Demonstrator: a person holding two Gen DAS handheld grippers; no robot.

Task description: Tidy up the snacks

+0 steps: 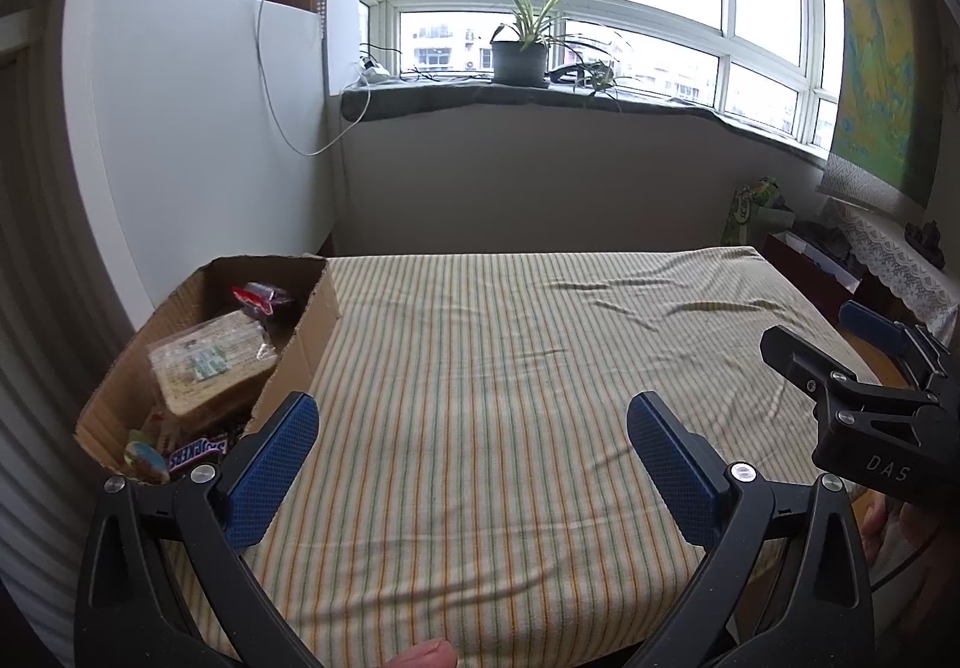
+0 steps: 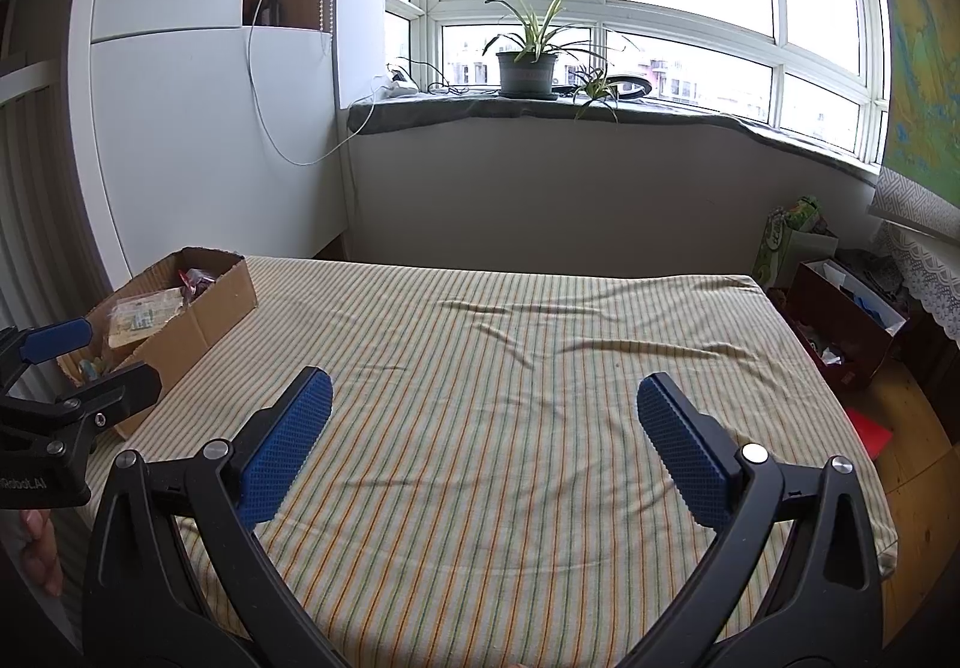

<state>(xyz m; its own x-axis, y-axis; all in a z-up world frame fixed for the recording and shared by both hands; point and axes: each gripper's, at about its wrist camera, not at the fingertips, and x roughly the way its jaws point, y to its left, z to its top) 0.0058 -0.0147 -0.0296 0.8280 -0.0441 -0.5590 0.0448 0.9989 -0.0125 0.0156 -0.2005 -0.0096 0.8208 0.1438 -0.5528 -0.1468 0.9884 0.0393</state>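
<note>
Holding both tools above a striped cloth, you have nothing between either pair of fingers. Your left gripper [image 1: 473, 464] has its blue-padded fingers spread wide apart over the cloth, gripping nothing. Your right gripper [image 2: 483, 446] is spread just as wide and is equally bare, hovering over the middle of the same surface. In the left wrist view, the right tool appears at the far right edge; in the right wrist view, the left tool sits at the far left edge.

The striped tablecloth [image 2: 510, 368], cream with thin orange and green lines, is lightly wrinkled toward its far side. At its left far corner rests an open cardboard box [image 1: 312, 332], just beside your left gripper's left finger. Inside it lie the snacks: a clear-wrapped pack of crackers [image 1: 210, 362], a Snickers bar [image 1: 198, 452] at the near end, and a red packet [image 1: 261, 296] at the far end.

Beyond the table, a potted plant [image 2: 528, 62] stands on the windowsill.
</note>
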